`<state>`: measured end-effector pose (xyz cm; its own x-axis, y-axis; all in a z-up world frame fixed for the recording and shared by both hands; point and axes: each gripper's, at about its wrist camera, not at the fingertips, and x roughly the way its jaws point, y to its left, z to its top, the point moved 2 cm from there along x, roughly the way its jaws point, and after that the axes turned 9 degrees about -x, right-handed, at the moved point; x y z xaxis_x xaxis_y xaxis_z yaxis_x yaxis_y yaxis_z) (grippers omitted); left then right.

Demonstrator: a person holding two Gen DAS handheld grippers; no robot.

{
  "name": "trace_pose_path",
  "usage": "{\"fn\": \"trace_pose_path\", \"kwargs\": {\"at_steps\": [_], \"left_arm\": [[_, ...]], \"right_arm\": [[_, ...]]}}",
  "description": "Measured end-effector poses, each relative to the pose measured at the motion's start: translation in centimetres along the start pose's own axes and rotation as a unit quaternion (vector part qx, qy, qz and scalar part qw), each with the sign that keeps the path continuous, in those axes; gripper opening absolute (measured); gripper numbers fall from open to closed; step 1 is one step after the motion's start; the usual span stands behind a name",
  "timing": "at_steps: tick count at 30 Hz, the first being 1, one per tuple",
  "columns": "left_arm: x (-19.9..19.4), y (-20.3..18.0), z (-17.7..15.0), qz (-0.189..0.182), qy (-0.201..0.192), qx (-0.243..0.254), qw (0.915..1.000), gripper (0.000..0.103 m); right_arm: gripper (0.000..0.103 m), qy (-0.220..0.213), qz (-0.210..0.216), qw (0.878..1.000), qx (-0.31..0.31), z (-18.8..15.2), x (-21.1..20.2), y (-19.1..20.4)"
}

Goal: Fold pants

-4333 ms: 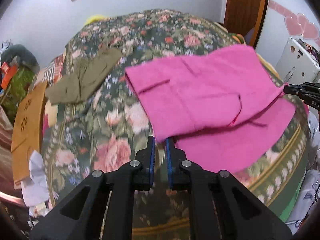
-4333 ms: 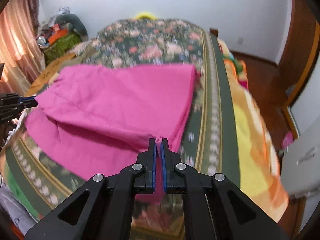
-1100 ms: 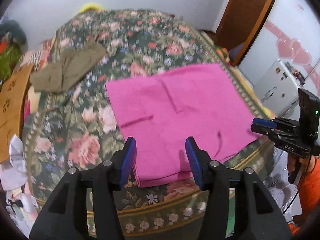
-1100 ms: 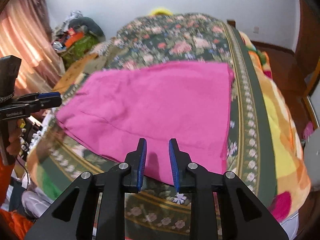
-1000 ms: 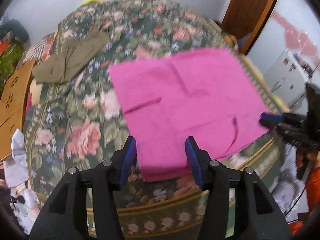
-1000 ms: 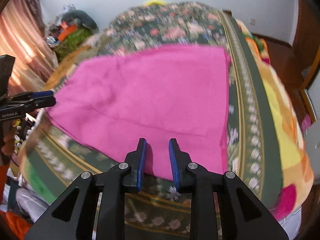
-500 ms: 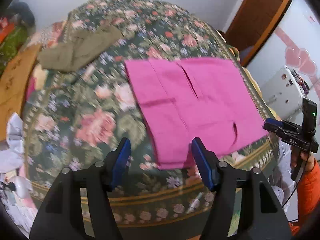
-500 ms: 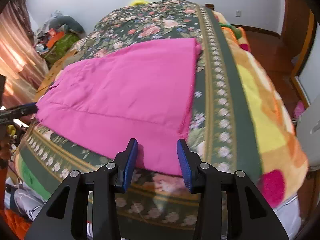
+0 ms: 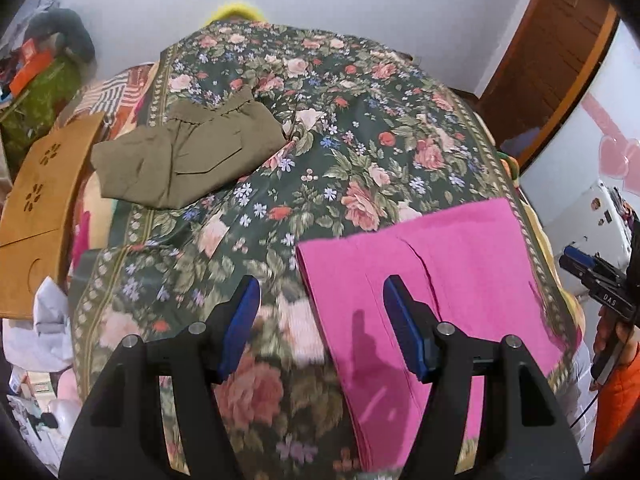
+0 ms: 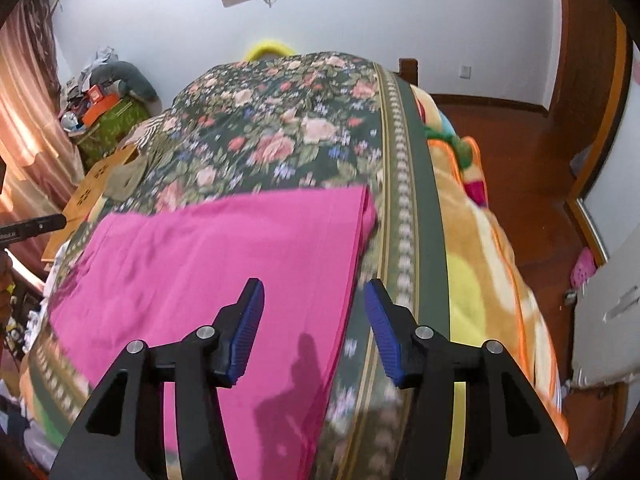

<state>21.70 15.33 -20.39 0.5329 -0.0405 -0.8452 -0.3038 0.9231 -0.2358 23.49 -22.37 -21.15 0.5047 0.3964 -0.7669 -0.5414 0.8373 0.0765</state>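
Pink pants (image 9: 436, 280) lie folded into a flat rectangle on the flowered bedspread (image 9: 340, 128), at the near edge of the bed and toward its right-hand near corner; one side edge runs just beside the bedspread's striped border (image 10: 404, 208). Left gripper (image 9: 320, 324) hangs above the pants' left edge, jaws apart, nothing between the pads; one pad is over bedspread, the other over pink cloth. Right gripper (image 10: 312, 328) hangs above the pants' right edge; its jaws are opening, nothing gripped between them. A folded olive garment (image 9: 188, 156) lies well apart, toward the bed's far left edge; a brown cardboard panel (image 9: 36, 200) stands beside that left edge.
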Motion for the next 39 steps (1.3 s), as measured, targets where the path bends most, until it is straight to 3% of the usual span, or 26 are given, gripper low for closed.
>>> {"fn": "trace_pose_path", "kwargs": {"at_steps": [5, 11, 16, 20, 26, 28, 29, 31, 35, 36, 37, 39], "left_arm": [[3.9, 0.2, 0.8, -0.002, 0.039, -0.012, 0.9992, 0.064], [7.3, -0.6, -0.5, -0.027, 0.070, -0.015, 0.9971, 0.064], [7.3, -1.0, -1.0, -0.008, 0.042, 0.000, 0.9991, 0.063], [7.3, -0.7, -1.6, 0.027, 0.019, 0.015, 0.9993, 0.069], [6.7, -0.7, -1.4, 0.043, 0.026, 0.013, 0.9987, 0.069], [6.1, -1.0, -1.2, 0.054, 0.026, 0.024, 0.9979, 0.069], [5.7, -1.3, -1.0, 0.064, 0.021, 0.034, 0.9972, 0.069], [4.3, -2.1, -0.6, 0.068, 0.003, 0.051, 0.9964, 0.069], [2.9, -3.8, -0.1, 0.024, 0.005, 0.060, 0.9979, 0.070], [2.9, -4.4, -0.1, 0.016, 0.006, 0.065, 0.9978, 0.074], [3.0, -5.0, -0.2, 0.013, 0.007, 0.068, 0.9976, 0.079], [4.0, -6.0, -0.6, 0.009, 0.027, 0.077, 0.9966, 0.081]], "right_arm": [[0.049, 0.003, 0.000, 1.000, 0.007, 2.4, 3.3, -1.7], [0.048, 0.012, 0.008, 0.999, 0.037, 3.9, 7.5, -3.4], [0.022, 0.043, 0.006, 0.999, 0.011, 3.6, 10.9, -3.0], [0.021, 0.039, -0.009, 0.999, 0.009, 3.1, 11.3, -3.5], [0.021, 0.068, -0.029, 0.997, -0.003, 3.5, 9.7, -3.0], [0.022, 0.040, -0.011, 0.999, -0.006, 4.1, 7.9, -2.0], [0.023, 0.027, -0.001, 1.000, -0.007, 4.3, 6.9, -1.4], [0.038, 0.008, 0.018, 1.000, -0.007, 4.8, 4.9, 0.0], [0.053, -0.013, 0.057, 0.998, -0.029, 5.5, 3.4, 4.1], [0.060, -0.014, 0.065, 0.997, -0.042, 5.6, 3.5, 5.6], [0.076, -0.017, 0.070, 0.996, -0.042, 5.8, 3.9, 6.6], [0.084, -0.006, 0.078, 0.995, -0.057, 5.4, 4.8, 8.9]]}}
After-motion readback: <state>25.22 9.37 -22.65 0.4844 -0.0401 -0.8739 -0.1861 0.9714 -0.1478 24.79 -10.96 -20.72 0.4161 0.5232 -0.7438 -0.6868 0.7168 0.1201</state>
